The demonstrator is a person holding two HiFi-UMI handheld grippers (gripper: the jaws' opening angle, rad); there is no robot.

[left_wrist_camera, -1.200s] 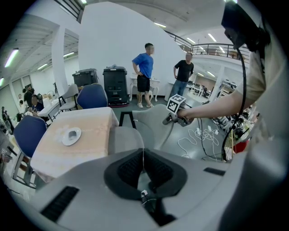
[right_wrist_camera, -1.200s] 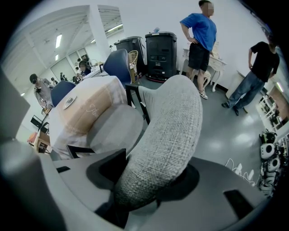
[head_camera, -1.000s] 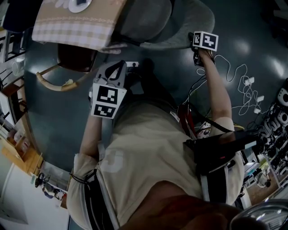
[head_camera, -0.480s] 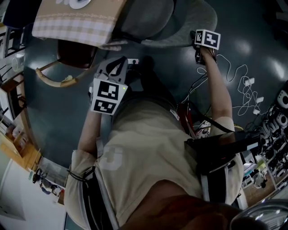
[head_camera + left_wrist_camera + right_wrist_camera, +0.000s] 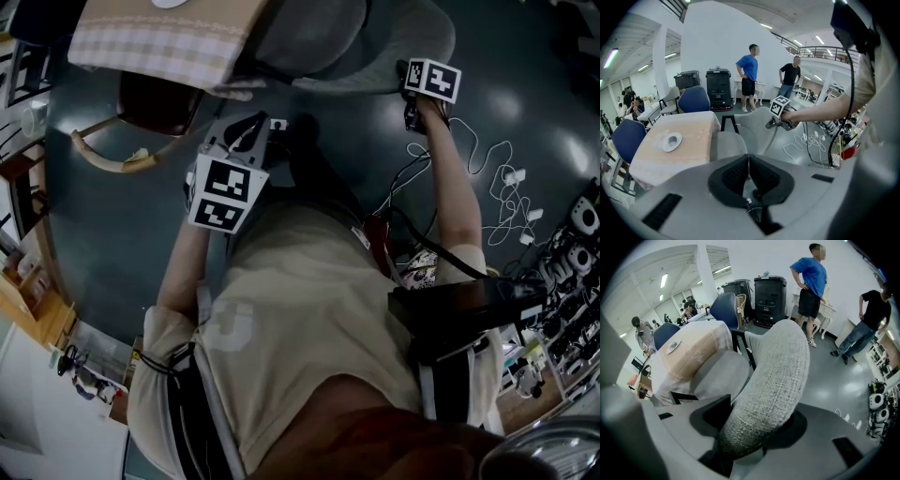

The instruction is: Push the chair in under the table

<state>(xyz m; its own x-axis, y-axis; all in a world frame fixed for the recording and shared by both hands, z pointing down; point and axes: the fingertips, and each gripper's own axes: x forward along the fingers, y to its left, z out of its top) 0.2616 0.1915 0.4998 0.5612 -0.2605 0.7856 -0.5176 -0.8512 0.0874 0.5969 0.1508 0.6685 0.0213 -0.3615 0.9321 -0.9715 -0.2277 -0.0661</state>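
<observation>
Slight creep toward the table

In the head view, the left gripper (image 5: 262, 127) sits a little higher than 1 second ago. The table (image 5: 159, 47) slides toward the top edge, so its white plate (image 5: 173, 3) is nearly cut off. The wicker chair (image 5: 103, 159) lies higher, and the chair (image 5: 375, 56) backrest and right gripper (image 5: 754, 432) edge right.

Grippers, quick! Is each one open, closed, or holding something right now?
Left gripper: closed, empty.
Right gripper: closed on the grey woven-fabric chair back.
</observation>
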